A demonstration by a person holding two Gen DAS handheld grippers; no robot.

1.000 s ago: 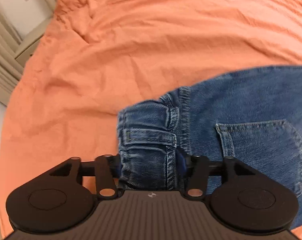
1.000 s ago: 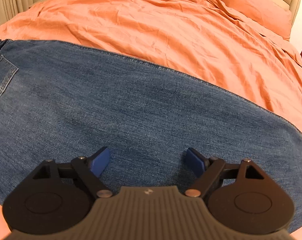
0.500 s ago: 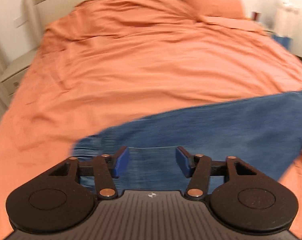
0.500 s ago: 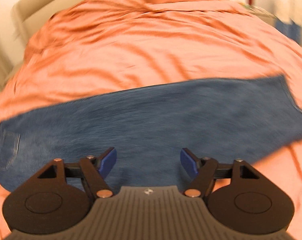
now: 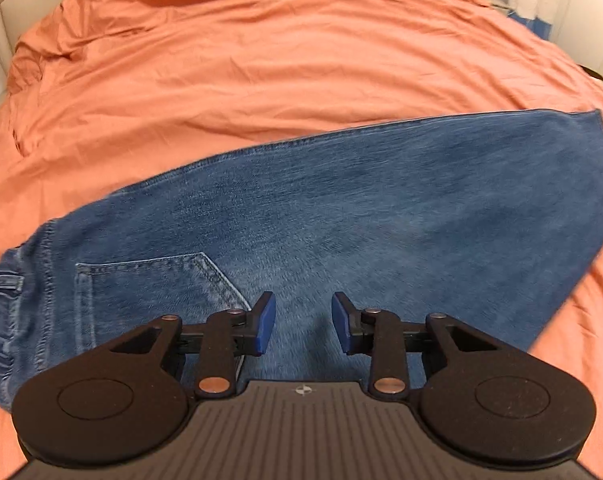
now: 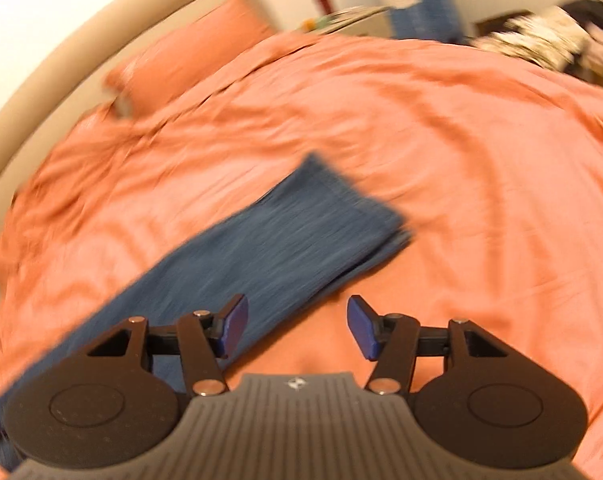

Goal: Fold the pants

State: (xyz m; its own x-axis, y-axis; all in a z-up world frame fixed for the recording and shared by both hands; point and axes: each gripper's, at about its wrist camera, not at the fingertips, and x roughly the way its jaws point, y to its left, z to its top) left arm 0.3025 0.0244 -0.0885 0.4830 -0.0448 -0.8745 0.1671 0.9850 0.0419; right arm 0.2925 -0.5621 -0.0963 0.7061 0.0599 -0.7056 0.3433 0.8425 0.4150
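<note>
Blue denim pants (image 5: 341,220), folded lengthwise w/ stitched back pocket (image 5: 149,292) up, lie flat on wrinkled orange bed sheet (image 5: 261,80). Left gripper (image 5: 301,324) over the seat, right gripper (image 6: 295,326) near the hem; both sets of fingers have just been closing, still apart, nothing between.

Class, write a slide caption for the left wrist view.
Open left hand-held gripper over blue jeans on an orange bedspread.

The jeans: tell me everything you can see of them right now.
The jeans are mid-blue denim, lying flat along the orange bedspread, legs stacked into one long band. The waistband, with belt loops, is at the left of the left wrist view, a stitched back pocket faces up, and the hem lies far off. Nothing grips them; both grippers are above them, jaws apart.
</note>
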